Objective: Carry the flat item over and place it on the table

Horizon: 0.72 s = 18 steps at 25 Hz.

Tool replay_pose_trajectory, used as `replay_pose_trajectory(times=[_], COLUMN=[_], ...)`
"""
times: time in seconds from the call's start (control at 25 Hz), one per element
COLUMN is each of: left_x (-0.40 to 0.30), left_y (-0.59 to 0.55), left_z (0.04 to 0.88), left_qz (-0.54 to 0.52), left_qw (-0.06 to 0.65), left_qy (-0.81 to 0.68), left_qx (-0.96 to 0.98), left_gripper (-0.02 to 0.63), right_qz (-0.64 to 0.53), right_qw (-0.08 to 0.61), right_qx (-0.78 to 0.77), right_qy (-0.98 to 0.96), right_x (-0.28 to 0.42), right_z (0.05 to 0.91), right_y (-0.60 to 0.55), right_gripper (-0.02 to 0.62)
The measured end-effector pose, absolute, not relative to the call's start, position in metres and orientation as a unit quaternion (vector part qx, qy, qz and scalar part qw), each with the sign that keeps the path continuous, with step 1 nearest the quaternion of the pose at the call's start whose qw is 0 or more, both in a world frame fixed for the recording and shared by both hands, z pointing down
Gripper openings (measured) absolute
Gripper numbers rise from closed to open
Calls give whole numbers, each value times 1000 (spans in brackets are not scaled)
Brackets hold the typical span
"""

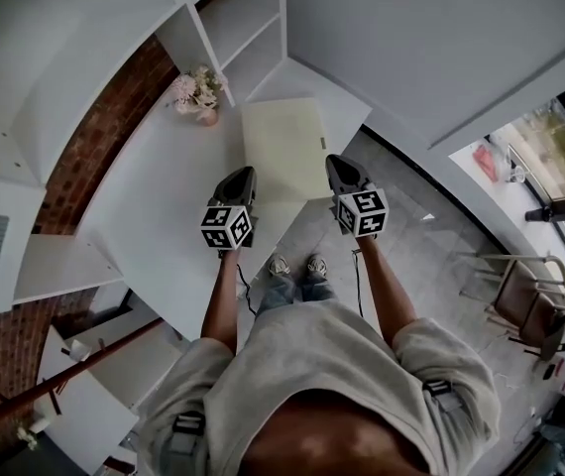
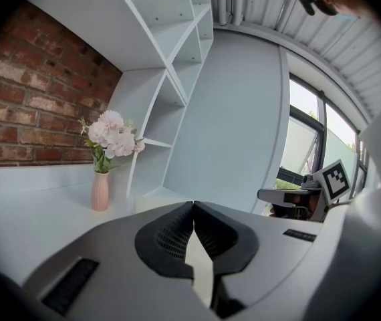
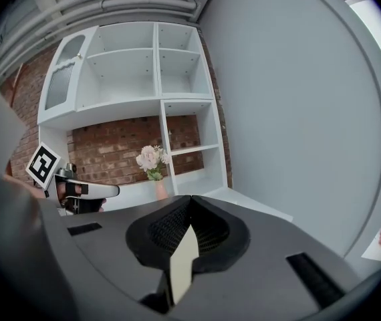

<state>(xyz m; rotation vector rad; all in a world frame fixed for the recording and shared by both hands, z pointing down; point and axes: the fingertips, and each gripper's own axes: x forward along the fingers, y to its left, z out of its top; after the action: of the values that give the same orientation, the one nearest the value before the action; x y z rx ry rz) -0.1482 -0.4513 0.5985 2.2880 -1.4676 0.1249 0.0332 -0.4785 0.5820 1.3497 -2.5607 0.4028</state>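
The left gripper [image 1: 240,178] and the right gripper [image 1: 341,167] are each clenched on the near edge of the board [image 1: 282,145], whose long axis runs straight forward from them, over the table [image 1: 154,201] edge.

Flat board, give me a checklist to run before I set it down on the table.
1. Left hand-held gripper shut on flat board: ok.
2. Right hand-held gripper shut on flat board: ok.
3. Flat board over white table: ok, mostly.
4. Vase of flowers apart from flat board: ok.
5. Flat board already resting on white table: cannot tell.
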Motion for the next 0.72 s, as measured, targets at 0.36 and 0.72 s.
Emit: replay_pose_trajectory(times=[0.36,0.72], left_x=[-150,-154], left_y=[-458,-469], left_z=[553,516], left_qz=[39,16], left_qw=[166,140], left_qy=[-527,-528], left_qx=[833,837], left_gripper=[16,15], right_qz=[102,75], right_qw=[77,56], right_qx=[473,486], right_qy=[-872,-869], right_x=[43,56], right_z=[528,493], right_y=[-483,-488], right_gripper=[26,26])
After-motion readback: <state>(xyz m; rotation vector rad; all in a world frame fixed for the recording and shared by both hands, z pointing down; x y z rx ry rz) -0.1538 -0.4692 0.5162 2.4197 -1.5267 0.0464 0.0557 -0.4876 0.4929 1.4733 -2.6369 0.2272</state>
